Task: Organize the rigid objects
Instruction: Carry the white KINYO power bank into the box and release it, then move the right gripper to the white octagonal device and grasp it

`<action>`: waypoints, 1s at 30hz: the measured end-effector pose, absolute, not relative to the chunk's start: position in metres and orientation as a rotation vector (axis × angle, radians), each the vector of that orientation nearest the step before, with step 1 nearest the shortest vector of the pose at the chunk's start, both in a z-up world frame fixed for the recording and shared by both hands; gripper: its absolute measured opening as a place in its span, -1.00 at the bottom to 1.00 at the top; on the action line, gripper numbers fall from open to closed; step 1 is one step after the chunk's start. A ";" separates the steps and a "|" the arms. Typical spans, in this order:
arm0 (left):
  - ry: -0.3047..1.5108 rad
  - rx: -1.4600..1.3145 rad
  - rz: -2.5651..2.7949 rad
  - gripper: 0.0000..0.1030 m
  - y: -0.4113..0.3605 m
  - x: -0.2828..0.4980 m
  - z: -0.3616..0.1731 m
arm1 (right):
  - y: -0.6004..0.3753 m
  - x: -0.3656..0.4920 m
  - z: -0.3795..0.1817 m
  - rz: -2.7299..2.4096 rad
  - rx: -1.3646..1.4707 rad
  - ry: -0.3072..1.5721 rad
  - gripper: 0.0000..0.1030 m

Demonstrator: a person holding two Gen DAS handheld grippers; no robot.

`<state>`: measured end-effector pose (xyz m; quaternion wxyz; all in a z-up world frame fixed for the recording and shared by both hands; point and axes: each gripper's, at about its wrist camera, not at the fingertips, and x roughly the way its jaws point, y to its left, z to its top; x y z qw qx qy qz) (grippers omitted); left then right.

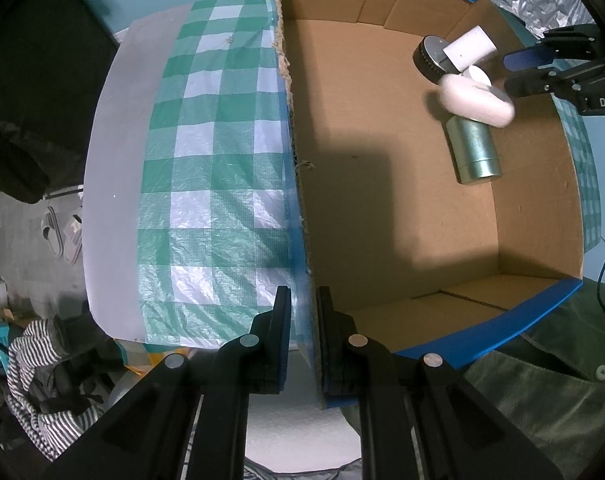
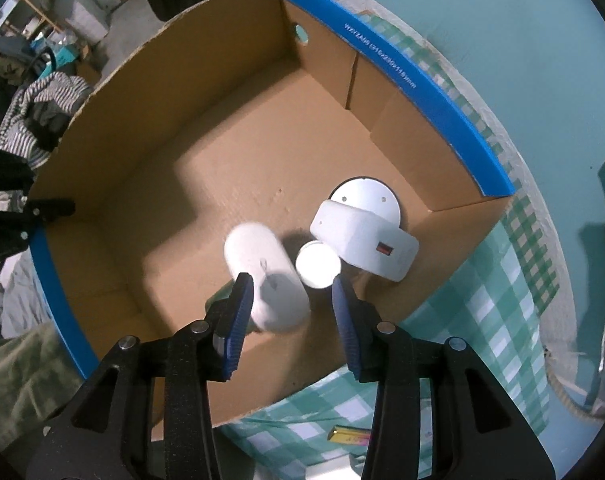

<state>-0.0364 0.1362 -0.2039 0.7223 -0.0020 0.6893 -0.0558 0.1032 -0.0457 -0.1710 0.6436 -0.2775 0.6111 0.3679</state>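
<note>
Sitting in the brown cardboard box (image 2: 238,128) are four pieces, a white oval case (image 2: 268,280) blurred beneath the parted right gripper (image 2: 290,300), the left gripper (image 1: 303,312) clamping the wall, a yellow bar (image 2: 348,436) outside

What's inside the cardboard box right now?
Inside the cardboard box: a white oval case, small white round lid, white adapter lying over a disc, and a metallic cylinder, partly covered.

One cardboard box (image 2: 442,92) holds five things: one white oval case (image 2: 268,280), one white adapter (image 2: 366,244), one small white lid (image 2: 317,264), one round disc (image 2: 364,196), one metallic cylinder (image 1: 476,152) (mostly hidden from the right).
</note>
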 end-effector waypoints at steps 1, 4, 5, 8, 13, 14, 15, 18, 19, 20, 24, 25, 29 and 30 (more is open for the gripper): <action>1.523 -0.004 -0.124 -0.77 0.136 -0.036 -0.204 | -0.047 0.103 -0.169 0.838 -0.625 1.393 -0.16; 1.524 -0.004 -0.124 -0.77 0.136 -0.036 -0.203 | -0.050 0.104 -0.165 0.837 -0.615 1.385 -0.13; 1.524 -0.004 -0.124 -0.77 0.136 -0.037 -0.203 | -0.051 0.104 -0.164 0.836 -0.609 1.384 -0.13; 1.523 -0.003 -0.124 -0.77 0.136 -0.036 -0.203 | -0.056 0.104 -0.158 0.833 -0.591 1.378 -0.13; 1.525 0.001 -0.127 -0.77 0.135 -0.036 -0.203 | -0.065 0.106 -0.147 0.826 -0.555 1.365 -0.13; 1.526 0.002 -0.128 -0.77 0.134 -0.036 -0.204 | -0.068 0.106 -0.145 0.824 -0.545 1.362 -0.13; 1.526 0.004 -0.130 -0.77 0.134 -0.036 -0.204 | -0.071 0.107 -0.143 0.819 -0.537 1.361 -0.13; 1.527 0.006 -0.131 -0.77 0.133 -0.037 -0.203 | -0.078 0.109 -0.138 0.806 -0.522 1.358 -0.13; 1.528 0.007 -0.132 -0.77 0.133 -0.037 -0.203 | -0.082 0.109 -0.136 0.801 -0.519 1.355 -0.12; 1.528 0.007 -0.133 -0.77 0.133 -0.037 -0.203 | -0.086 0.109 -0.135 0.795 -0.516 1.353 -0.12; 1.529 0.014 -0.135 -0.77 0.132 -0.036 -0.203 | -0.102 0.110 -0.131 0.768 -0.500 1.352 -0.12; 1.529 0.013 -0.134 -0.77 0.131 -0.036 -0.202 | -0.106 0.111 -0.131 0.761 -0.496 1.354 -0.11; 1.527 0.018 -0.135 -0.77 0.130 -0.037 -0.201 | -0.129 0.113 -0.130 0.730 -0.473 1.362 -0.08; 1.526 0.018 -0.135 -0.77 0.130 -0.037 -0.200 | -0.129 0.113 -0.130 0.730 -0.473 1.362 -0.05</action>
